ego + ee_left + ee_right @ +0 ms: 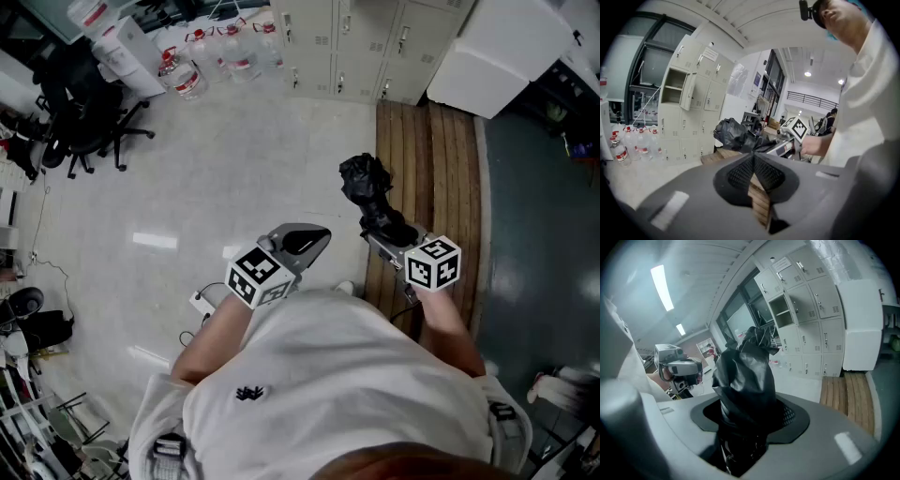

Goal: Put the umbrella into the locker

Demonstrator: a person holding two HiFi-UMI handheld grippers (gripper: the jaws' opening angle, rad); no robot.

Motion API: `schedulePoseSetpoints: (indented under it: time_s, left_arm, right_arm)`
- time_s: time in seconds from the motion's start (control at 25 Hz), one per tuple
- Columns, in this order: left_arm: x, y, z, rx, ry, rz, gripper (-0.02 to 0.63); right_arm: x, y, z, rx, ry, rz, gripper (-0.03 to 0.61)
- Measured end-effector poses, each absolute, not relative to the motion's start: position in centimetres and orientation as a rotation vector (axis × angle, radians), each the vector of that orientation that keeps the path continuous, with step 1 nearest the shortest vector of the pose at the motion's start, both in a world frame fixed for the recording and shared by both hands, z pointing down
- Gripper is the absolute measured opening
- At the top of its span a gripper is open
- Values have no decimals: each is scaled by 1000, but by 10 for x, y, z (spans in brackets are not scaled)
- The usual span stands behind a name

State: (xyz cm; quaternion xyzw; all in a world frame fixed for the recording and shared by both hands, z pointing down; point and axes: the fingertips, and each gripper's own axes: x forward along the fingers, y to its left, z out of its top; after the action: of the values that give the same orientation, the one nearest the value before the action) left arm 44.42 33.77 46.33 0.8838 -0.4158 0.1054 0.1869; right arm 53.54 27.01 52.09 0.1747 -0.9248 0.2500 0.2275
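Observation:
A folded black umbrella [367,187] sticks out forward from my right gripper [382,232], which is shut on it. In the right gripper view the umbrella [745,380] fills the middle, clamped between the jaws. The left gripper [309,239] is held beside it at the left, shut with nothing in it; its pads [740,172] meet in the left gripper view, where the umbrella [733,135] shows beyond. The beige lockers [356,42] stand ahead; one upper door hangs open [675,86], also seen as an open compartment [780,310].
A wooden slatted platform [431,187] lies on the floor at the right. Water bottles [220,56] stand by the lockers at the left, next to a water dispenser [122,47]. An office chair [80,127] is at far left. A white cabinet [506,52] stands right of the lockers.

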Motion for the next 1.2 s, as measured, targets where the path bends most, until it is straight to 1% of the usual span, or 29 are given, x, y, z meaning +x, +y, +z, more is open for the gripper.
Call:
schedulePoseSetpoints:
  time_s: [0.12,0.32,0.72,0.92,1.2]
  left_arm:
    - [442,354,464,2470,-1177,270,54]
    - [363,379,456,2466,-1195,222,54]
    - [282,391,458,2496,-1166,240,54]
    - [249,383,465,2482,-1171,205,54]
    - [200,321,467,2447,-1230,184,54]
  right_arm:
    - [532,280,520,474,-2534,690,241]
    - [454,287,509,519,-2505,664,241]
    - [373,276,513,646,-2459,716,241]
    - [337,266,520,673,-2427,756,241]
    - [280,190,517,670,-2440,778,241]
